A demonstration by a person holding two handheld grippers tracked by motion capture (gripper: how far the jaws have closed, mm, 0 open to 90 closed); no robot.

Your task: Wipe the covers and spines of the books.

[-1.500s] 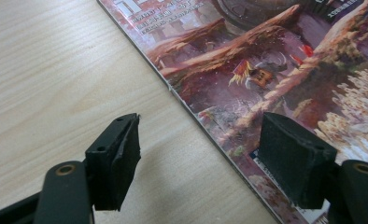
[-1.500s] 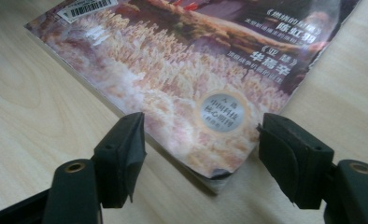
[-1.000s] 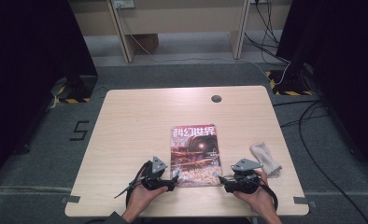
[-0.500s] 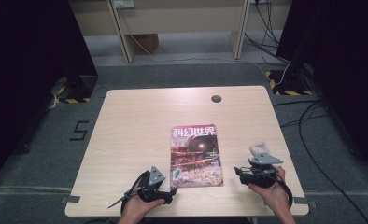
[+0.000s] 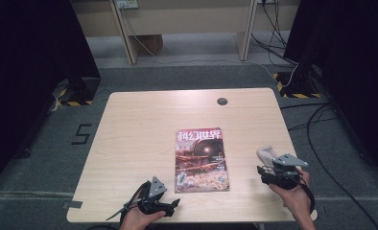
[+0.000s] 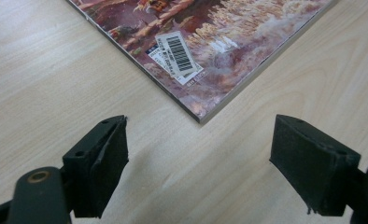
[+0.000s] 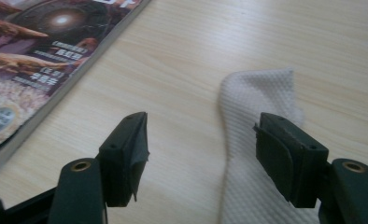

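The magazine (image 5: 200,160) lies flat and face up on the bench (image 5: 139,124), a little toward six o'clock of the middle, its title edge at twelve o'clock and its barcode sticker (image 6: 179,53) near the corner at seven o'clock; in the left gripper view that corner points down between the two black jaws without touching either. The white cloth (image 5: 266,154) lies at three o'clock of the magazine, well apart from it, close to the bench's right edge; in the right gripper view its waffle weave (image 7: 259,107) runs from the bottom edge up toward one o'clock, with bare wood between it and the magazine.

The left gripper (image 5: 170,205) sits at seven o'clock of the magazine, just beside its near corner, held low over the wood by a hand at the bench's near edge; its jaws stand wide apart with nothing between them but bench. The right gripper (image 5: 263,173) is at four o'clock of the magazine, right over the near end of the cloth; its jaws have just been closing a little yet gape wide, one over bare wood, the other over the cloth, and neither pad presses on it. A dark round hole (image 5: 222,101) marks the bench at twelve o'clock, far from both hands.
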